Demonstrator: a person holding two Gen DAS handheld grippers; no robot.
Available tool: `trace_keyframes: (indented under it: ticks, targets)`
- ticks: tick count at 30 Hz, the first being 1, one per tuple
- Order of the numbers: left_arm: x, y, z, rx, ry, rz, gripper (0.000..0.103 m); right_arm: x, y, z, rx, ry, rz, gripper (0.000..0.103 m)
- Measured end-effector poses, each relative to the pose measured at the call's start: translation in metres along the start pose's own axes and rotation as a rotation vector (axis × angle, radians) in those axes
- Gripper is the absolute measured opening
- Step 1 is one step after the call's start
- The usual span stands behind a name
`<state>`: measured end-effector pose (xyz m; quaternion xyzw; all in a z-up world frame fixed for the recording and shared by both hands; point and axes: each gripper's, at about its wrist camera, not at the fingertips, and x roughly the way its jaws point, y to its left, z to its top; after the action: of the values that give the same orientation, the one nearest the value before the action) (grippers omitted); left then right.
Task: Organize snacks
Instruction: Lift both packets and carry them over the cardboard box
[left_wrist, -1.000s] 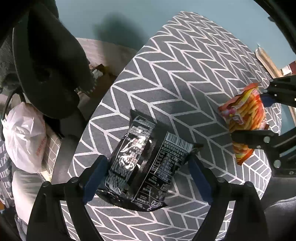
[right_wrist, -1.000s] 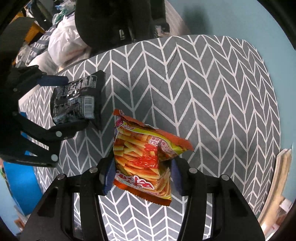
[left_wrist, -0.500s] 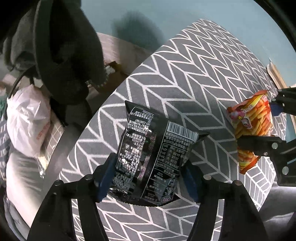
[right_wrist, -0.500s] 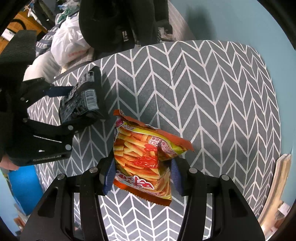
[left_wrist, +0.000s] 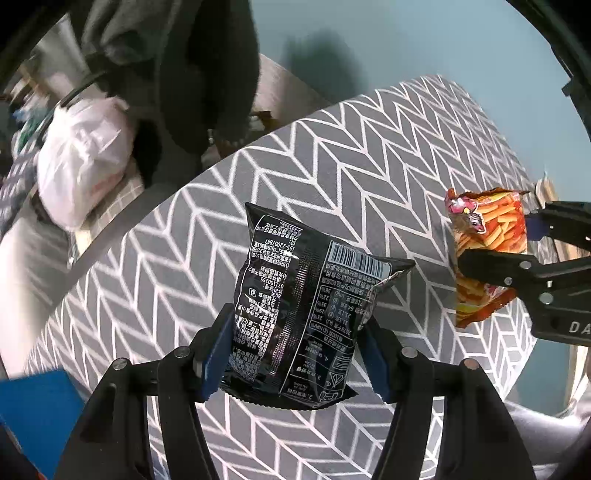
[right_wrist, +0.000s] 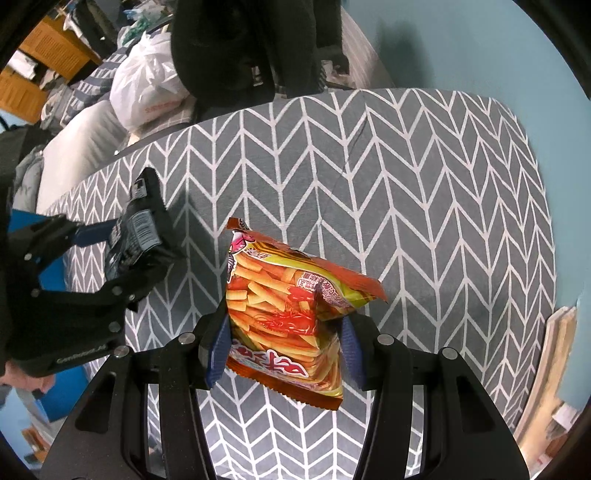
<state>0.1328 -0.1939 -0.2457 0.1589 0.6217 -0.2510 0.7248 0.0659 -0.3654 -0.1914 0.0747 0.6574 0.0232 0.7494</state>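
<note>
Chevron tablecloth (right_wrist: 424, 206) (white bag (right_wrist: 147, 88) beyond)

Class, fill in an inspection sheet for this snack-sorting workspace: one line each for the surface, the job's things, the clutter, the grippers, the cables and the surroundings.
Surface: grey herringbone cloth on the table; bare apart from the two bags.
Job's things: black snack bag, printed back with barcode showing; orange snack bag picturing fries.
Clutter: nothing seen on the cloth.
Grippers: left hand-held gripper closing, its blue pads against the black snack bag's sides; right hand-held gripper shut on the orange snack bag.
Cables: nothing seen.
Surroundings: teal wall; white plastic bag; dark clothing; wooden furniture; blue object at the table's edge, unclear what.
</note>
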Motion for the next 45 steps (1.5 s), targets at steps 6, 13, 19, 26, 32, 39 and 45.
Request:
trace_keyframes:
  ticks: [6,13,19,26,32,39,45]
  targets:
    - [-0.03,0.004,-0.017,-0.099,-0.05,0.005,0.065,-0.014,0.016,-0.005,-0.064,-0.017,-0.02,0.051]
    - [-0.074,0.012,-0.035,-0.165,-0.122,0.035,0.065,-0.04,0.036,-0.005,-0.132,-0.056,-0.025,0.051]
    - [-0.108,0.022,-0.056,-0.234,-0.167,0.051,0.065,-0.059,0.06,-0.008,-0.195,-0.084,-0.013,0.051]
    - [-0.144,0.039,-0.086,-0.349,-0.214,0.06,0.065,-0.073,0.09,-0.012,-0.264,-0.093,0.007,0.051]
    - [-0.161,0.052,-0.114,-0.434,-0.233,0.081,0.065,-0.077,0.124,-0.01,-0.326,-0.095,0.038,0.051]
    - [-0.191,0.076,-0.154,-0.553,-0.279,0.104,0.065,-0.078,0.174,-0.009,-0.42,-0.097,0.082,0.051]
    - [-0.206,0.097,-0.187,-0.65,-0.302,0.14,0.065,-0.075,0.222,-0.011,-0.493,-0.091,0.12,0.051]
